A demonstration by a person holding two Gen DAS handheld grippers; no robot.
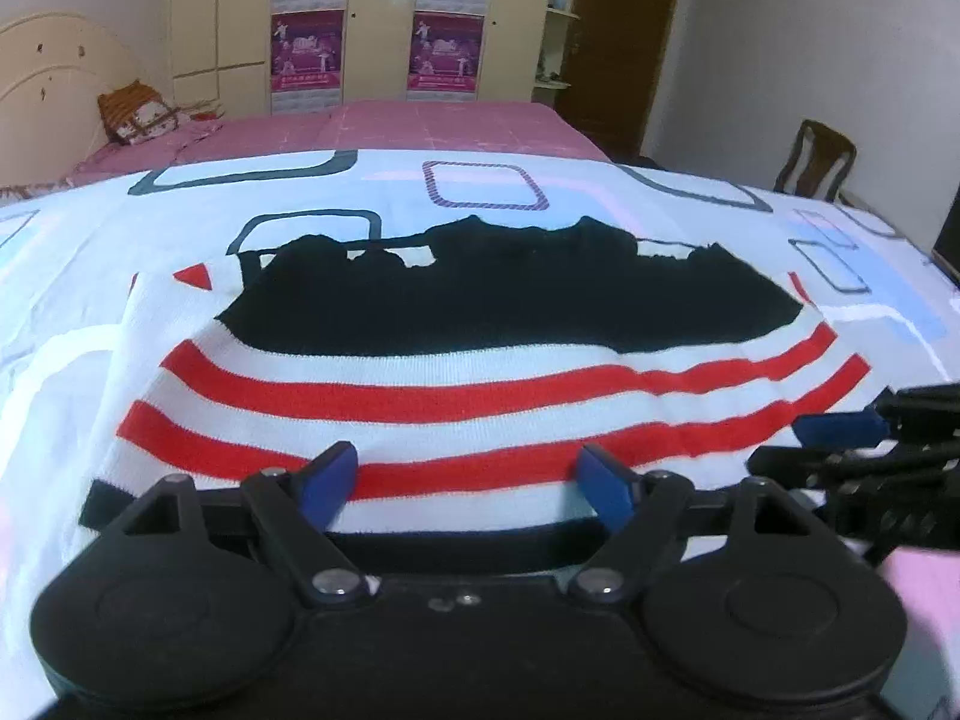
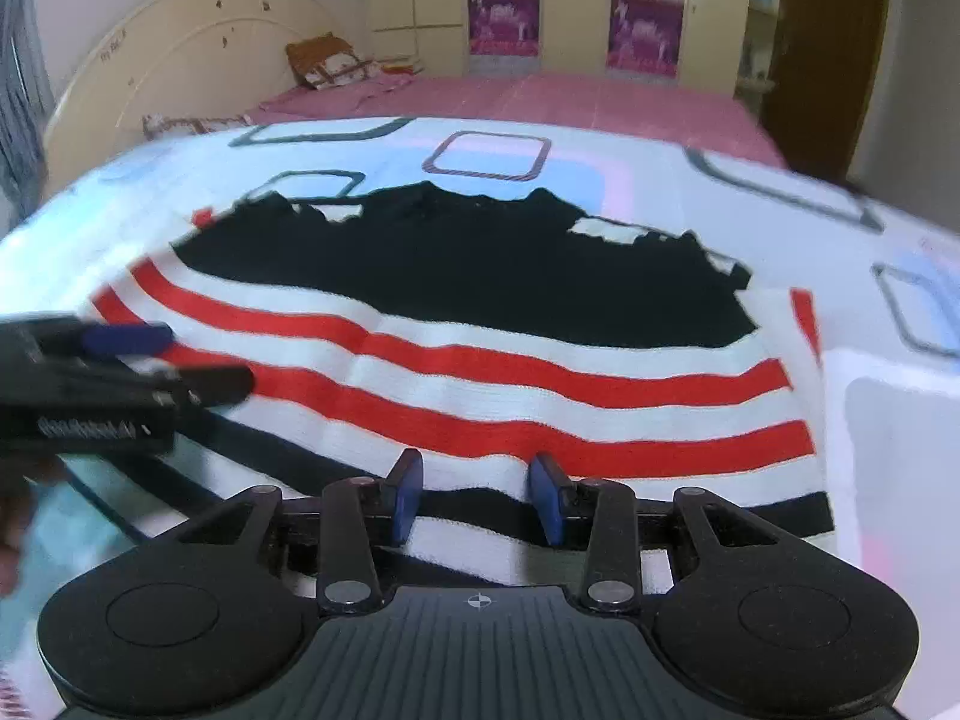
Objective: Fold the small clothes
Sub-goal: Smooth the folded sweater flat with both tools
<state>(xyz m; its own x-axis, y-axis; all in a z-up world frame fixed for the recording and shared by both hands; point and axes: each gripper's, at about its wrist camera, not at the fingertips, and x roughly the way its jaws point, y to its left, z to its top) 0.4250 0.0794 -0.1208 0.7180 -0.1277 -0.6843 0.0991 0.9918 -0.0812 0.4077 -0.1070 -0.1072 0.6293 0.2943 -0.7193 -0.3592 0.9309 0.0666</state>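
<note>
A small sweater with red and white stripes, a black upper part and a black hem lies flat on the patterned sheet. My left gripper hovers over its hem near the left side, blue pads wide apart, nothing pressed between them. The right gripper pokes in from the right edge of this view. In the right wrist view the sweater fills the middle. My right gripper stands over the hem with a moderate gap, flat fabric showing between the pads. The left gripper reaches in from the left.
The white sheet with rounded squares covers the near surface. Behind it lie a pink bed, a cream headboard and an orange cushion. Wardrobes line the far wall. A wooden chair stands at the right.
</note>
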